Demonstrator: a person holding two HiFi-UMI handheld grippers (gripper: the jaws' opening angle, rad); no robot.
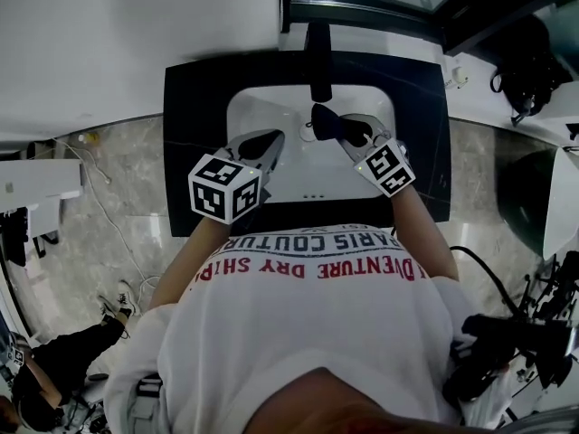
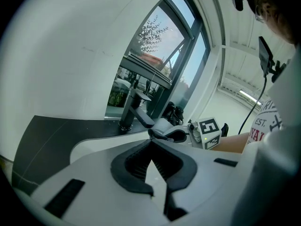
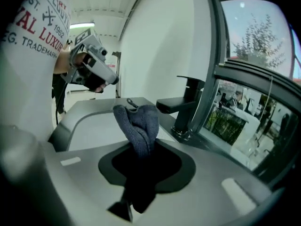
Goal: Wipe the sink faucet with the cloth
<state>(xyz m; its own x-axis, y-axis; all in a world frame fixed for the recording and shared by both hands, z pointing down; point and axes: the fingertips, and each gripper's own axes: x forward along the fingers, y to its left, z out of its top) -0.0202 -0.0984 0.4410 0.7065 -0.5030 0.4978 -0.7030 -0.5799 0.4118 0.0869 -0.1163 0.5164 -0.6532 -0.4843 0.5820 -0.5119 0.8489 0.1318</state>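
Two clenched hand-held grippers: left [image 2: 150,144] empty, right [image 1: 355,134] holding cloth [image 3: 138,124], grey knit only in its view.

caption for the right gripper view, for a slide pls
Right gripper, shut on the bunched grey cloth, holds it over the white sink, near the black faucet.

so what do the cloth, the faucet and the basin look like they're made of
The cloth looks like grey knitted or terry fabric: a ribbed, looped texture shows and it folds softly. The faucet seems to be metal with a matt black finish, square-edged and showing little shine. The basin looks like smooth white ceramic or something similar; the pictures leave that open.
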